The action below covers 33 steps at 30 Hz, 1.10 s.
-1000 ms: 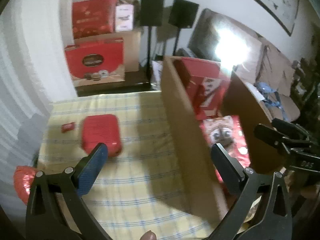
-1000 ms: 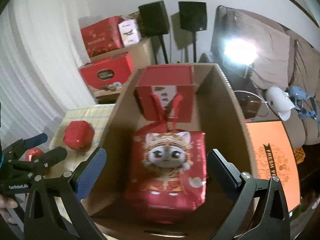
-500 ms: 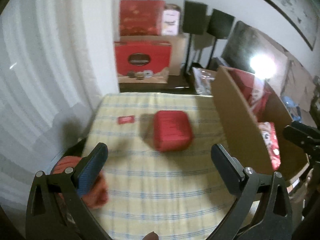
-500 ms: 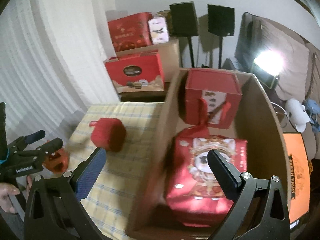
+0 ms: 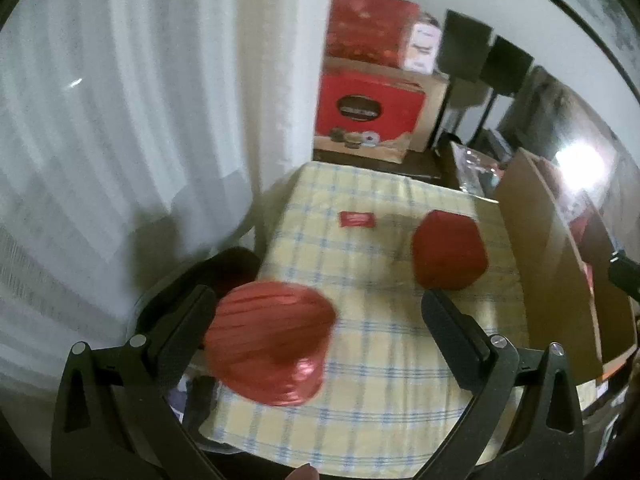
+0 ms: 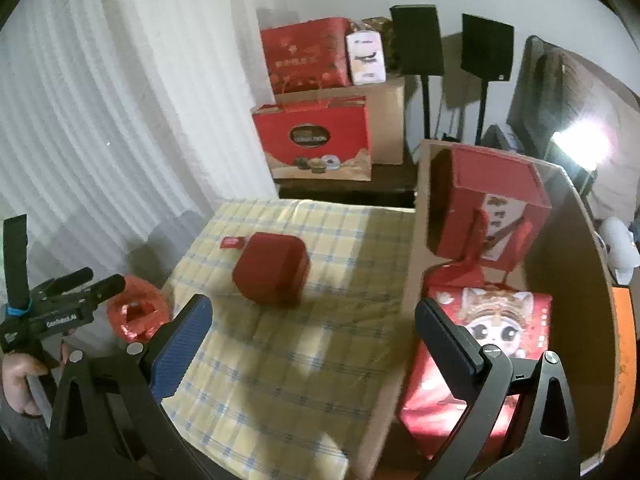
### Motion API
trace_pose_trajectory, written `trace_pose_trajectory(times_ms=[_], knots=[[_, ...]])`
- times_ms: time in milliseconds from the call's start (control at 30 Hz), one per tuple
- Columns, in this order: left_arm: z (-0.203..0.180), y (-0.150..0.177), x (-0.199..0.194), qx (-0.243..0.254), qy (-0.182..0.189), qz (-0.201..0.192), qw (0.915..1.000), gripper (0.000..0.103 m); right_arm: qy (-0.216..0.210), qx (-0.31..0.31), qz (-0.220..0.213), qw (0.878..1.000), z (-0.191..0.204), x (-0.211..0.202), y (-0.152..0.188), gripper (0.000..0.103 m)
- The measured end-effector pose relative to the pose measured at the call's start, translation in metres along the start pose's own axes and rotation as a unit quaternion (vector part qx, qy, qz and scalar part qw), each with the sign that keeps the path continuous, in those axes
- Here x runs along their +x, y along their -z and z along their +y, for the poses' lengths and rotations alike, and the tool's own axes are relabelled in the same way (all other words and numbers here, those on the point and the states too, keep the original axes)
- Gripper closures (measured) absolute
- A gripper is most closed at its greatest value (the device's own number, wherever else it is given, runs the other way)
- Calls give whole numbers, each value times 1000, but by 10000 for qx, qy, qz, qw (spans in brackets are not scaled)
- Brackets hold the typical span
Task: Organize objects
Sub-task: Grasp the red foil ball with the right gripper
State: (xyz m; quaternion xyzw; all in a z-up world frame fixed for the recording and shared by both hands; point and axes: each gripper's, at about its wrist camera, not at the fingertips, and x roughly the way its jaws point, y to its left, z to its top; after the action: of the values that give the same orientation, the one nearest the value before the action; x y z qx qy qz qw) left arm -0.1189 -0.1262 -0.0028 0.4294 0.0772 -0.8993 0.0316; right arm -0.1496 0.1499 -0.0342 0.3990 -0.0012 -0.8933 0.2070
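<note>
Two red packages [image 6: 476, 344] (one cat-faced) fill cardboard box [image 6: 576, 264].

A: Where is the left wrist camera looking from?

B: It is looking down along its jaws at the near left corner of the table [image 5: 384, 392], close over a shiny red bundle [image 5: 272, 340] in the lower middle of the frame.

A: And the right wrist camera?

B: It is sitting farther back and higher, facing the table [image 6: 320, 344] and the cardboard box [image 6: 568, 264] at right.

A: What are both showing?

B: The red pouch [image 5: 448, 254] [image 6: 272, 268], the small red card [image 5: 357, 219] [image 6: 233, 242], and the stacked red boxes [image 5: 368, 110] [image 6: 312, 140] at the top.
</note>
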Motion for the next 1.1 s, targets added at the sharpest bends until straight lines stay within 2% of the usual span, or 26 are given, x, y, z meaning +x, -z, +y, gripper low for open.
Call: trace_pose_trajectory(times_ms=[500,633,800,1000,1100], knots=[[59,22,13,-356,-19,200,9992,0,-406,-388,310,9979,62,39,7,4],[69,27,17,-435,32,279,9987,0,-666,-403,457,9959,80,53,11,8],[76,39,18,-427,204,261,9985,0,-1028,-320,705,9917,99,71,14,13],[77,50,20,-413,558,217,9974,0,-1379,-247,941,9857,123,91,15,14],[77,53,18,-383,599,176,9973,0,-1541,-200,1028,9825,133,99,14,16]])
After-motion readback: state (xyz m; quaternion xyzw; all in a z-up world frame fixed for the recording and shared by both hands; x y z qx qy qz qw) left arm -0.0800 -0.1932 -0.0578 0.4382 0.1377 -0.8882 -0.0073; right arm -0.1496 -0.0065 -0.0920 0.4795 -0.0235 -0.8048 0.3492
